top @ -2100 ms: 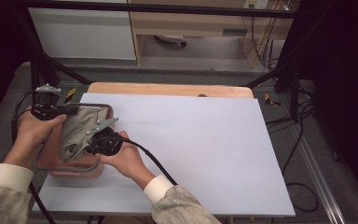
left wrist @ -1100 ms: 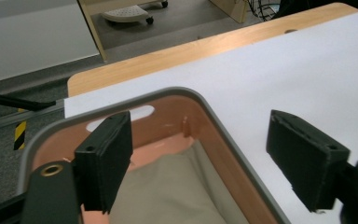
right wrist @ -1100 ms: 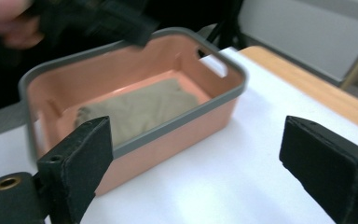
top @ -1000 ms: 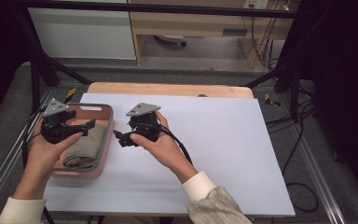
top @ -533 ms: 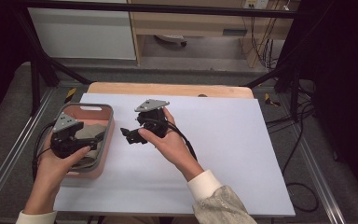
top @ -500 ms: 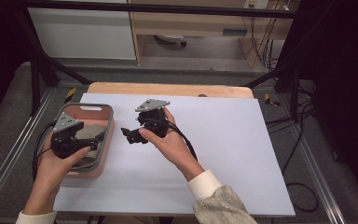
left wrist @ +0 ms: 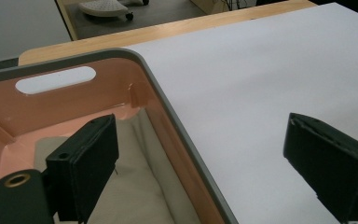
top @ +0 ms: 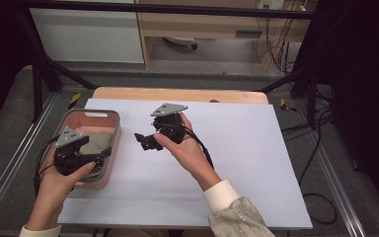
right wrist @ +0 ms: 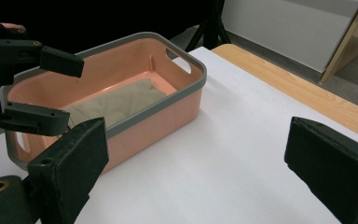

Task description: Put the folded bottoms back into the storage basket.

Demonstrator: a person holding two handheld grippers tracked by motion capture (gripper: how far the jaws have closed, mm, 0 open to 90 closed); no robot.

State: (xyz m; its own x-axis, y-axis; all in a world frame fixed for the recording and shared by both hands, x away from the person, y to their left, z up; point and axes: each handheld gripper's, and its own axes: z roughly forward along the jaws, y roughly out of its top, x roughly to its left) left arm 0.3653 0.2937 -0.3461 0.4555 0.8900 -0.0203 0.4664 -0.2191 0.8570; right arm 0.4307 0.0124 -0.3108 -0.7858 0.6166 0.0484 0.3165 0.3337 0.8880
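High view: my left hand-held gripper (top: pixel 98 159) hangs over the near end of the salmon-pink plastic bin with a grey rim (top: pixel 109 116), which stands at the left edge of the desk with a white sheet over a wooden top (top: pixel 246 163). My left hand and the gripper body cover the bin's near half. The folded beige cloth (top: pixel 97 139) lies inside the bin; only a patch of it shows past the gripper. My right hand-held gripper (top: pixel 139 140) is over bare white desk, well apart from the bin, jaws pointing toward it. From here both jaw pairs are too small and dark to judge.

Left gripper view: jaws spread wide, nothing between the pads; they have just been opening. One jaw sits above the cloth (left wrist: pixel 140 186) in the bin (left wrist: pixel 177 126), the other above the white desk (left wrist: pixel 261 84). The jaw hides part of the cloth, and the frame's bottom edge cuts it off.

Right gripper view: jaws spread wide, empty; they too have just been opening. The bin (right wrist: pixel 177 105) shows whole on the desk (right wrist: pixel 223 163), cloth (right wrist: pixel 116 103) flat on its floor. My left hand-held gripper (right wrist: pixel 63 91) is at the bin's left end, jaws apart, above the cloth; whether it touches the cloth I cannot tell.
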